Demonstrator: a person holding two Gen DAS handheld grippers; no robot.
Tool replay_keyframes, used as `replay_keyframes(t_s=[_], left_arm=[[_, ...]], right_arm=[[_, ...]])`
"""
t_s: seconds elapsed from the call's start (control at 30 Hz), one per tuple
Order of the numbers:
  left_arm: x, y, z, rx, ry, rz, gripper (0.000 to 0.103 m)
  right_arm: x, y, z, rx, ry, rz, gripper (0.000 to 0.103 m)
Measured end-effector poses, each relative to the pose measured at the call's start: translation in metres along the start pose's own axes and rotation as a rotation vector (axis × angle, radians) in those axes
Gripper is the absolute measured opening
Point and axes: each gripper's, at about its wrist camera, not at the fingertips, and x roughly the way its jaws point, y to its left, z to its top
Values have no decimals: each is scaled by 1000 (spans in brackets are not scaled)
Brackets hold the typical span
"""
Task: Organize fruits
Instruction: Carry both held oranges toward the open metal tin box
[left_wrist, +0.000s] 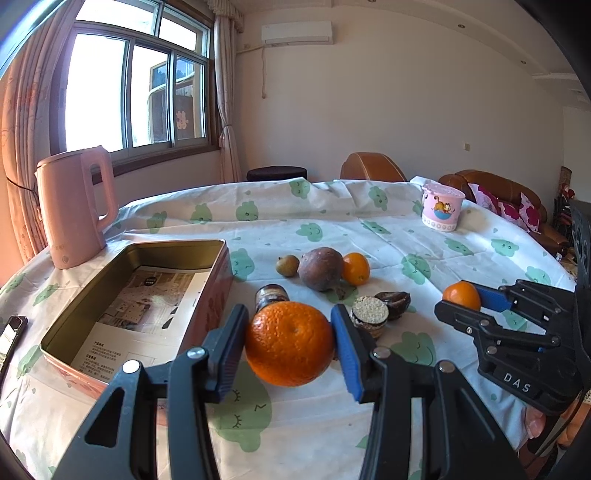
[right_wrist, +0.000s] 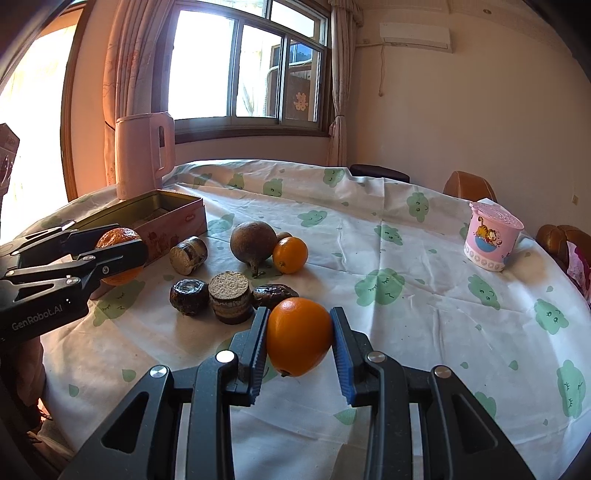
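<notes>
My left gripper (left_wrist: 290, 341) is shut on a large bumpy orange (left_wrist: 289, 343), held just right of an open pink tin box (left_wrist: 207, 269) lined with printed paper. In the right wrist view that same orange (right_wrist: 120, 236) shows in the left gripper (right_wrist: 122, 254) beside the tin box (right_wrist: 184, 218). Lifted above the cloth, a smaller smooth orange (right_wrist: 298, 341) sits with my right gripper (right_wrist: 299, 345) shut on it; in the left wrist view it is the small orange (left_wrist: 461, 295) at the right. On the table lie a brown round fruit (left_wrist: 320, 268), another orange (left_wrist: 355, 268) and a small pear-like fruit (left_wrist: 287, 265).
Several round brown cakes (right_wrist: 229, 297) and a dark date-like piece (right_wrist: 273, 293) lie between the grippers. A pink kettle (left_wrist: 74, 206) stands behind the tin, and a pink cartoon cup (left_wrist: 441, 210) stands at the far right. The table (right_wrist: 424, 332) wears a white cloth with green prints.
</notes>
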Motion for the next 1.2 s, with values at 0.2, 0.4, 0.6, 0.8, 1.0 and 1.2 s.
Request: replay_keyframes(t_s=[0.2, 0.4, 0.6, 0.8, 1.0, 1.2], left_arm=[[-2, -1, 0, 4, -12, 5, 48], [-4, 0, 1, 0, -23, 8, 48], [-5, 1, 2, -4, -36, 11, 48], [-5, 1, 2, -5, -45, 14, 48], [-6, 1, 2, 5, -60, 25, 48], [-9, 2, 3, 8, -74, 38, 48]], right_arm=[[-5, 3, 0, -16, -34, -2, 34], [-9, 4, -1, -23, -60, 0, 34], [-13, 5, -2, -31, -86, 1, 34], [-15, 6, -2, -35, -99, 2, 34], [-19, 7, -3, -40, -118, 8, 34], [-20, 7, -3, -42, -126, 20, 34]])
